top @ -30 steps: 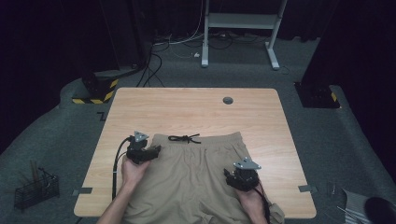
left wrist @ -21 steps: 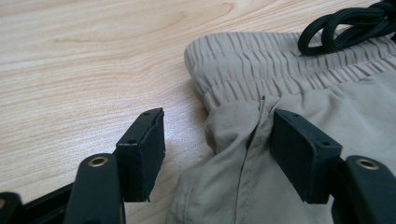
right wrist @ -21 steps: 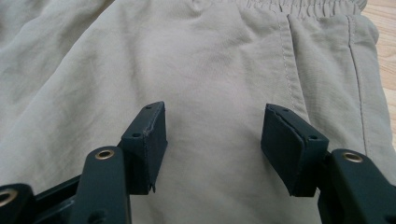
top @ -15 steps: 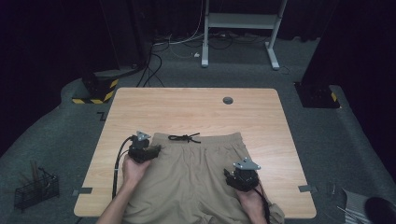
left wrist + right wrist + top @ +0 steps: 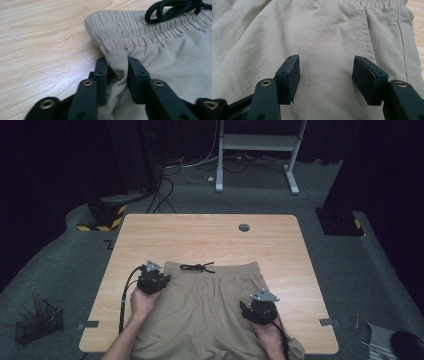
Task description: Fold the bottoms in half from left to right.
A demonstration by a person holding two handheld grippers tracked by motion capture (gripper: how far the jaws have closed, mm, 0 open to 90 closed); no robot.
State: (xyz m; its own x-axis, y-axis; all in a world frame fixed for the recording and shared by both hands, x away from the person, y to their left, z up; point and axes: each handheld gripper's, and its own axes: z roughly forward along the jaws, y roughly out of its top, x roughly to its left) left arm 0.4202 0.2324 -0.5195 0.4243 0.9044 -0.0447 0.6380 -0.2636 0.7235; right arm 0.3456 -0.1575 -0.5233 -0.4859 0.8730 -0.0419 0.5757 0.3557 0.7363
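Beige shorts (image 5: pixel 210 310) lie flat on the wooden table (image 5: pixel 200 235), waistband away from the person, with a black drawstring (image 5: pixel 197 267) tied at its middle. My left gripper (image 5: pixel 161 279) is at the waistband's left corner. In the left gripper view its jaws have just been closing, and the left gripper (image 5: pixel 117 62) now pinches a raised fold of the shorts (image 5: pixel 170 50) just below the elastic, with the drawstring (image 5: pixel 172 10) beyond. My right gripper (image 5: pixel 256 304) rests on the right leg. It stands open (image 5: pixel 327 67) over flat shorts fabric (image 5: pixel 324 30), gripping nothing.
A dark round grommet (image 5: pixel 244 227) sits near the table's far edge. On the floor are a wire basket (image 5: pixel 37 322) at the left, a yellow-and-black striped block (image 5: pixel 100 220), cables and a white desk frame (image 5: pixel 260 142) at the back.
In the high view the left gripper has shifted slightly toward the person at the waistband corner. The right hand has kept still.
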